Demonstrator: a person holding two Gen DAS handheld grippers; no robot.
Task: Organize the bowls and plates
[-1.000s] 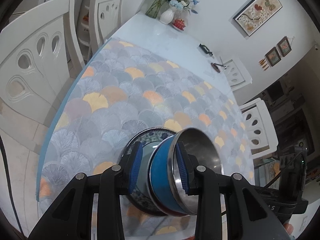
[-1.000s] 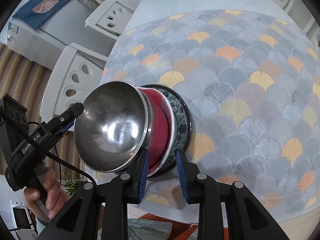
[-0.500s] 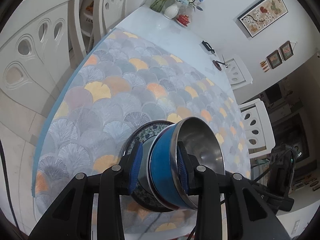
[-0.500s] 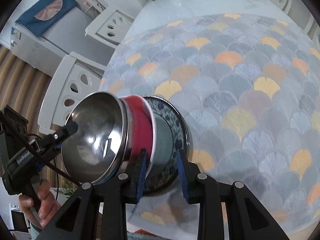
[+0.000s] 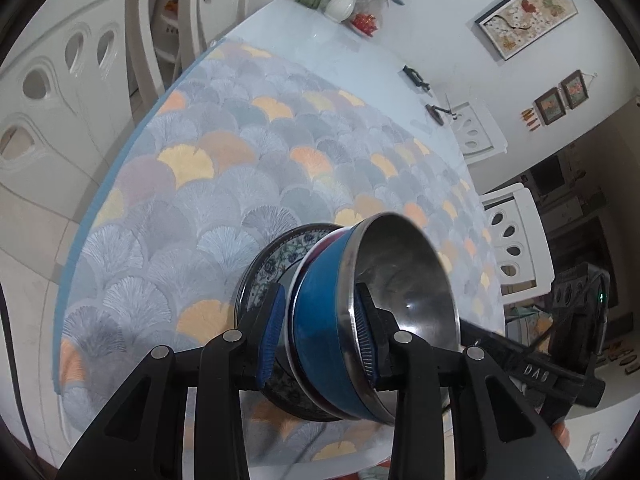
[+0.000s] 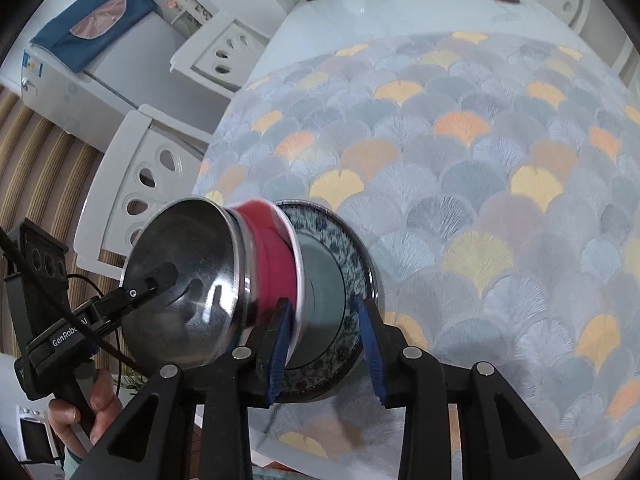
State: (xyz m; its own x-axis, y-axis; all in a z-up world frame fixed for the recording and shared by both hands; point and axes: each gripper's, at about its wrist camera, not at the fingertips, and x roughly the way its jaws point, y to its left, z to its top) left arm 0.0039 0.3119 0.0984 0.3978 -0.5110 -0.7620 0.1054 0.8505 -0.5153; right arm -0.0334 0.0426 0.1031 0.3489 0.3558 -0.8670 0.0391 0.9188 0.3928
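A stack of dishes is held tilted above the table's near edge: a blue-patterned plate [image 5: 276,256] [image 6: 352,256], a red bowl [image 6: 272,248] on it, and a steel bowl with a blue outside [image 5: 324,328] [image 6: 188,280] on top. My left gripper [image 5: 320,332] is shut on the steel bowl's rim, one finger outside, one inside. My right gripper [image 6: 324,344] straddles the plate's rim and the red bowl's edge from the opposite side, gripping the stack.
The round table [image 6: 440,12] carries a fan-patterned cloth [image 6: 460,160]. White chairs [image 5: 60,80] stand around it. A vase with flowers [image 5: 340,4] and small items sit at the far edge.
The stack has tipped and lifted slightly with both grippers; the right gripper's fingers now sit wider around the plate and red bowl.
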